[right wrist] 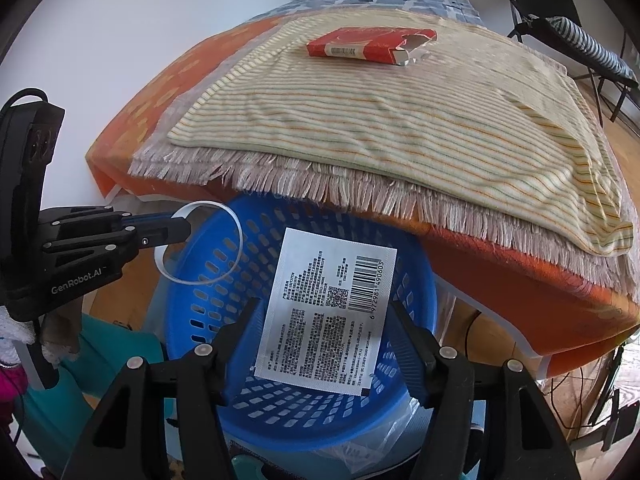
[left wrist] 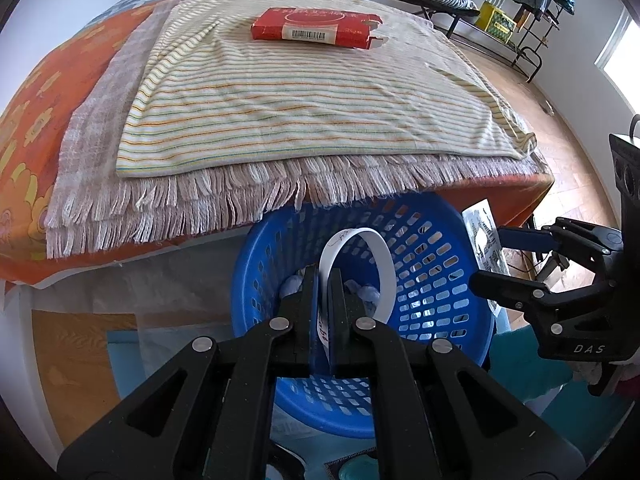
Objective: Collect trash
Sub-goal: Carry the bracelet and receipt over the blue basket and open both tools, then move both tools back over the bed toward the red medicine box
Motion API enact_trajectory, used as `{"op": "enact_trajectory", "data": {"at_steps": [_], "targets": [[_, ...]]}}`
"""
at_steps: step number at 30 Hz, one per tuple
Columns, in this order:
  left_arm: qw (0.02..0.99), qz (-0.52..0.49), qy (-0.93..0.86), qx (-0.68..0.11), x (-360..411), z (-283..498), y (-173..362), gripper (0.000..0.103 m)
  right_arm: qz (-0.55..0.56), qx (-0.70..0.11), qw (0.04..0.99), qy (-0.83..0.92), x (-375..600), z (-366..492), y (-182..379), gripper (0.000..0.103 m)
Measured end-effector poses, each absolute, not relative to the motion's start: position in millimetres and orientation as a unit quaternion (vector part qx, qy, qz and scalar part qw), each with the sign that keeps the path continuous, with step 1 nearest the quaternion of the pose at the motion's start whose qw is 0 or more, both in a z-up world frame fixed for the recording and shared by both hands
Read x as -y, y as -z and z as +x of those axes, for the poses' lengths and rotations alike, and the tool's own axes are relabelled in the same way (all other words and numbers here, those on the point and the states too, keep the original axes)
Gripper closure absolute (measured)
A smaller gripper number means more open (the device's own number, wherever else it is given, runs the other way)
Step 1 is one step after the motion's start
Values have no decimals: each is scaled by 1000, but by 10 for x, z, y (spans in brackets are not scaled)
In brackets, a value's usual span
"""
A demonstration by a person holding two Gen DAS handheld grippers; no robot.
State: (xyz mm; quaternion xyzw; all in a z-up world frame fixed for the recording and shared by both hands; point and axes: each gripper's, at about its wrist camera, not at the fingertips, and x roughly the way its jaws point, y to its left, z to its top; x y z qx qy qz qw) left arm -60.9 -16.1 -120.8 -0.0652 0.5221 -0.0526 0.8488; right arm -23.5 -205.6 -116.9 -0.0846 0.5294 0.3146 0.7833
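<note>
The left gripper (left wrist: 324,280) was clamped on a curled white paper strip (left wrist: 360,256) above the blue perforated basket (left wrist: 436,312), which sat under the table's edge. The right gripper (right wrist: 324,312) had its fingers spread, a printed white sachet (right wrist: 324,312) lying between them over the basket; whether they gripped it was unclear. A red carton (left wrist: 316,28) lay on the striped cloth (left wrist: 280,108) above.
</note>
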Motion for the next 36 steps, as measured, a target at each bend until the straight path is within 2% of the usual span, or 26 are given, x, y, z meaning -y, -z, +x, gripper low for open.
{"op": "enact_trajectory", "data": {"at_steps": [4, 9, 10, 11, 13, 16, 19, 21, 23, 24, 36], "targets": [[844, -69, 51, -529, 160, -587, 1233, 96, -86, -532, 782, -313, 2046, -230, 1182, 30], [844, -73, 50, -529, 146, -587, 1231, 91, -86, -532, 783, -311, 2042, -235, 1186, 29], [844, -74, 49, -530, 144, -585, 1233, 86, -86, -533, 783, -310, 2041, -234, 1190, 28], [843, -76, 48, -530, 138, -585, 1234, 77, -85, -534, 782, -309, 2043, -232, 1195, 28], [845, -80, 46, -527, 125, -594, 1222, 68, -85, -536, 782, -307, 2045, -225, 1203, 28], [846, -80, 41, -525, 113, -593, 1210, 68, -84, -538, 782, -305, 2050, -214, 1212, 27], [845, -83, 39, -526, 108, -583, 1212, 68, -82, -537, 783, -302, 2057, -201, 1216, 17], [845, -84, 37, -527, 107, -577, 1212, 61, -81, -537, 784, -301, 2061, -197, 1215, 17], [846, -86, 31, -526, 98, -574, 1205, 41, -83, -540, 782, -299, 2057, -190, 1225, 17], [846, -88, 27, -524, 90, -570, 1201, 39, -83, -542, 782, -298, 2053, -188, 1232, 17], [844, -120, 14, -522, -24, -428, 1110, 37, -58, -561, 773, -292, 2097, -79, 1237, 16]]}}
